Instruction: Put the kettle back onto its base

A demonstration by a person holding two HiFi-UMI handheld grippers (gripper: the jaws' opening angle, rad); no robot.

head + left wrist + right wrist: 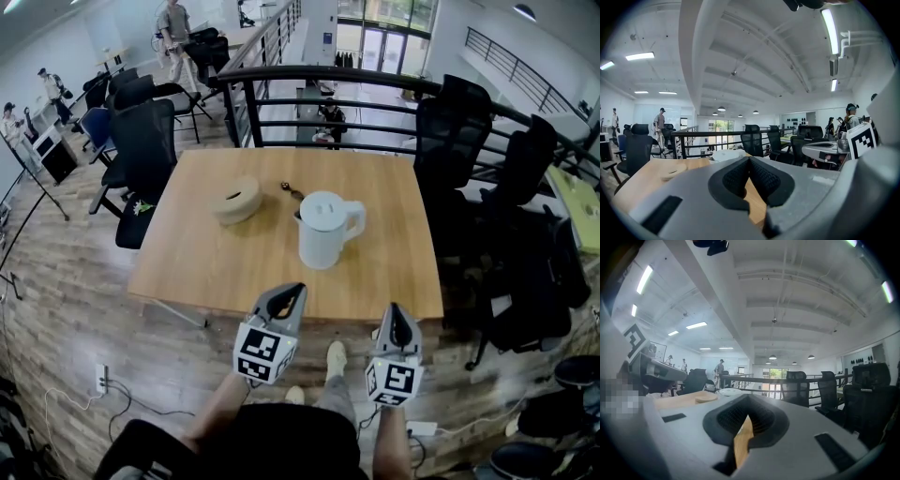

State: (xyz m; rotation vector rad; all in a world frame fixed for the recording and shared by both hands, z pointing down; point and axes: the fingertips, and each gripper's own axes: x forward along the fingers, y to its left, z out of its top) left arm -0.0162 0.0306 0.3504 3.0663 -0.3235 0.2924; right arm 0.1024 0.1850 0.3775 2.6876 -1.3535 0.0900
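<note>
Head view is showing the white kettle (323,230) standing upright near the middle of the wooden worktop (394,178), with its long axis running straight up and its lid sitting on top. Its handle is pointing toward the worktop's right edge, and its spout is facing left, toward the round beige base (234,201). The base is lying flat to the kettle's left and a little farther from the person, near the kettle but not touching it. A small dark object (292,190) is lying between the two, just beyond the kettle; what it is cannot be told.

Both claws are hovering at the worktop's near edge, well apart from the kettle and pointing roughly level toward the far side. The left claw (289,292) is sitting just left of the kettle's line, and the right claw (396,311) is sitting out past the handle side. In the left gripper view the left claw (749,161) is closed, its pads meeting at the tips and gripping nothing, with the kettle's lid (726,154) and the base (670,172) showing beyond. In the right gripper view the right claw (747,401) is likewise closed and empty.

Bare wood is lying open between the near edge and the kettle, and along the whole right side. A black railing (328,75) is running just behind the far edge, and black office chairs (141,141) are crowding the left and right sides.
</note>
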